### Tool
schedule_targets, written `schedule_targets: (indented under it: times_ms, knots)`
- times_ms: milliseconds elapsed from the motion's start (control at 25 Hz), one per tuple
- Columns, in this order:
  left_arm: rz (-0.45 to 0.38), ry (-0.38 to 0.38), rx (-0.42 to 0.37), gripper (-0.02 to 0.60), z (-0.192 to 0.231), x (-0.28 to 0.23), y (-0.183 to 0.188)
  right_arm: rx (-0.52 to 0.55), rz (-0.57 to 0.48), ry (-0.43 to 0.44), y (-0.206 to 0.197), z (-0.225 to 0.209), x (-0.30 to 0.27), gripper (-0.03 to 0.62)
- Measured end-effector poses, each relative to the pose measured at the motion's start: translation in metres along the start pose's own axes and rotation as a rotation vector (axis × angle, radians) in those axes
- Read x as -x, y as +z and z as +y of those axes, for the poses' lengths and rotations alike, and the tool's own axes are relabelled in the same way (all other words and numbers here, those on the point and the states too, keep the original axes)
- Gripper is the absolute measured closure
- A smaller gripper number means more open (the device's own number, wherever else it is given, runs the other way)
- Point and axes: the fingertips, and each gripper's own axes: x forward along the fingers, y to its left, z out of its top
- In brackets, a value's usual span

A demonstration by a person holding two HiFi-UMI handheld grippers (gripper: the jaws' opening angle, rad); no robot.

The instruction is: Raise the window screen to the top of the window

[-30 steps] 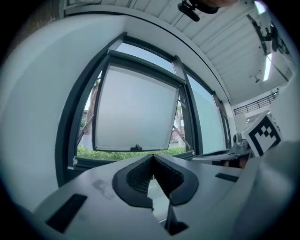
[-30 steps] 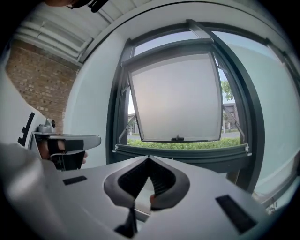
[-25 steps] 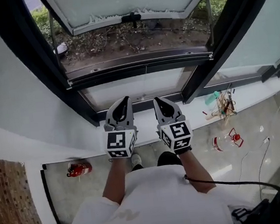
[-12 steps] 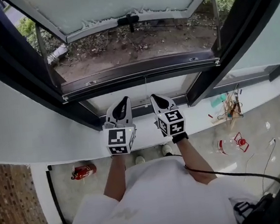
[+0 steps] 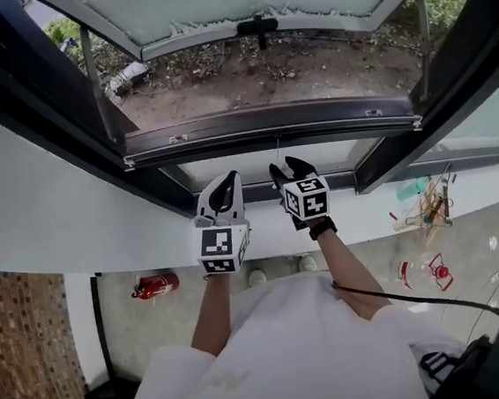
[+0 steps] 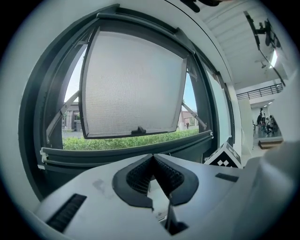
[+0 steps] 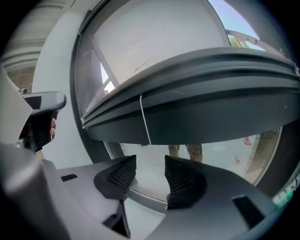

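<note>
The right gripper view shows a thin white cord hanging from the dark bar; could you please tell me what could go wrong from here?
1. The right gripper, whose jaws have just been opening with nothing between them, is not yet on the cord; the cord is so thin that closing could miss it.
2. The left gripper is shut and empty, so a one-sided pull might tilt the dark bar.

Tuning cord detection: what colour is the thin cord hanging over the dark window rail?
White cord, clearest in the right gripper view.
</note>
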Motion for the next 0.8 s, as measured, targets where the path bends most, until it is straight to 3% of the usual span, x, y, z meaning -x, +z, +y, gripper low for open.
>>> schedule_targets:
  times_ms: [360,560,720,800]
  knots:
    - [0.021,0.052,0.0,0.58,0.004,0.005,-0.007,0.014,-0.001,-0.007,0.005,-0.008,-0.025,0.428]
    - [0.039,0.057,0.004,0.58,0.002,0.006,-0.013,0.05,0.024,-0.032,-0.003,-0.009,-0.033,0.496]
    - [0.044,0.04,-0.007,0.58,-0.004,0.004,-0.012,0.048,0.044,-0.068,-0.017,-0.014,-0.038,0.588]
    - [0.048,0.033,-0.013,0.58,-0.006,0.004,-0.013,0.046,0.047,-0.073,-0.024,-0.013,-0.037,0.591]
